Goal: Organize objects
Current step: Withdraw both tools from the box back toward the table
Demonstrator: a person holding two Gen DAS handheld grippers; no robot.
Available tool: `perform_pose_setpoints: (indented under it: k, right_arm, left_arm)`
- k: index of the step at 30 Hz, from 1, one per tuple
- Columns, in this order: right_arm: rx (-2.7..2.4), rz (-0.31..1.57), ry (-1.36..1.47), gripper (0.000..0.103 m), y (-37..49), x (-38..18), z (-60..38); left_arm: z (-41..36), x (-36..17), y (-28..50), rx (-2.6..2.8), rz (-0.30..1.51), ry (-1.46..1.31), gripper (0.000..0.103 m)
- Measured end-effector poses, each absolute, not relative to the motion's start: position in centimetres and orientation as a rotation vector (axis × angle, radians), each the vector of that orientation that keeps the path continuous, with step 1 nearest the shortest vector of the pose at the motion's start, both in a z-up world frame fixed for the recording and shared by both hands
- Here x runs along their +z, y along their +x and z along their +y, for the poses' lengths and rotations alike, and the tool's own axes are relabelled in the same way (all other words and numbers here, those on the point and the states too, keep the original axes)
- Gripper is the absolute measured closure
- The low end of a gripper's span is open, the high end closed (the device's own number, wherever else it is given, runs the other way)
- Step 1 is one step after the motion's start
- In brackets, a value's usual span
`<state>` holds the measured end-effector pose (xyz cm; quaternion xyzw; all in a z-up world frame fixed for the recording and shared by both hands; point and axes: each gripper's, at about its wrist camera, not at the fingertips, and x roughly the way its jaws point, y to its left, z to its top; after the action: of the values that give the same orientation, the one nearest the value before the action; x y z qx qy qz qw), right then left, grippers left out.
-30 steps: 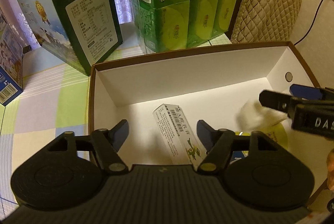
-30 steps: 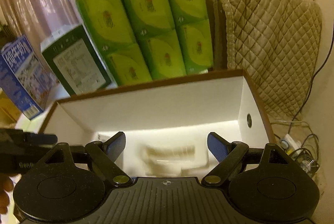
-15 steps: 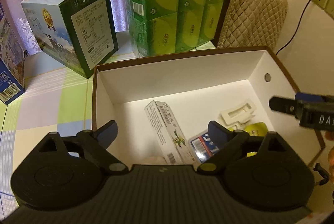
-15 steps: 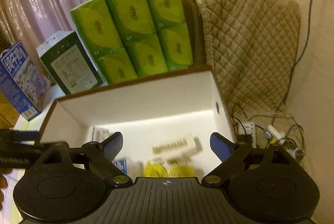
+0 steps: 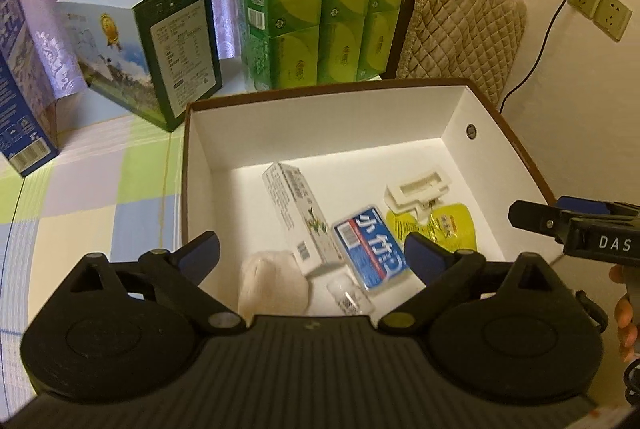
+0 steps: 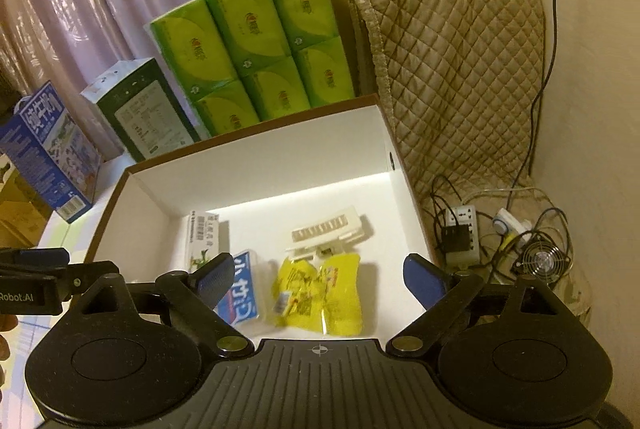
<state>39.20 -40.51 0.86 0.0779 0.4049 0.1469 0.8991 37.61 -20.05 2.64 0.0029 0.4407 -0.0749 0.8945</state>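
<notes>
A brown box with white inside (image 5: 320, 117) (image 6: 256, 165) holds a long white carton (image 5: 298, 207) (image 6: 202, 237), a blue-labelled clear case (image 5: 370, 249) (image 6: 242, 303), a yellow pouch (image 5: 444, 227) (image 6: 320, 293), a white plastic clip (image 5: 418, 191) (image 6: 328, 231), a pale cloth ball (image 5: 272, 283) and a small clear vial (image 5: 348, 295). My left gripper (image 5: 312, 257) hangs open above the box's near side, empty. My right gripper (image 6: 320, 275) is open and empty too, above the box's near right part; it also shows at the right edge (image 5: 560, 219).
Stacked green tissue packs (image 5: 320, 9) (image 6: 256, 49), a green-sided carton (image 5: 148, 45) and a blue milk carton (image 6: 48, 149) stand behind the box on a checked tablecloth (image 5: 80, 197). A quilted cover (image 6: 460, 69) drapes at the right, with cables and a power strip (image 6: 464, 233) below.
Both grippers have risen and pulled back from the box. A white clip that was blurred in motion near the right gripper now lies in the box beside the yellow pouch. More contents show.
</notes>
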Motion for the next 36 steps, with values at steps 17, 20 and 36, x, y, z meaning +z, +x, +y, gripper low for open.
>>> perform_pose_setpoints:
  k: [17, 20, 36]
  right_arm:
    - [0.313, 0.823, 0.157, 0.014, 30.9, 3.1, -37.0]
    - [0.311, 0.825, 0.153, 0.014, 29.1, 3.3, -35.9]
    - [0.315, 0.876, 0.137, 0.014, 21.5, 2.5, -30.0]
  left_arm:
    - [-15.7, 5.1, 28.9, -0.17, 0.871, -0.037, 0.006]
    - [-14.5, 5.1, 27.3, -0.179, 0.875, -0.045, 0.006]
    - [-7.7, 4.5, 20.3, -0.193, 0.901, -0.046, 0.006]
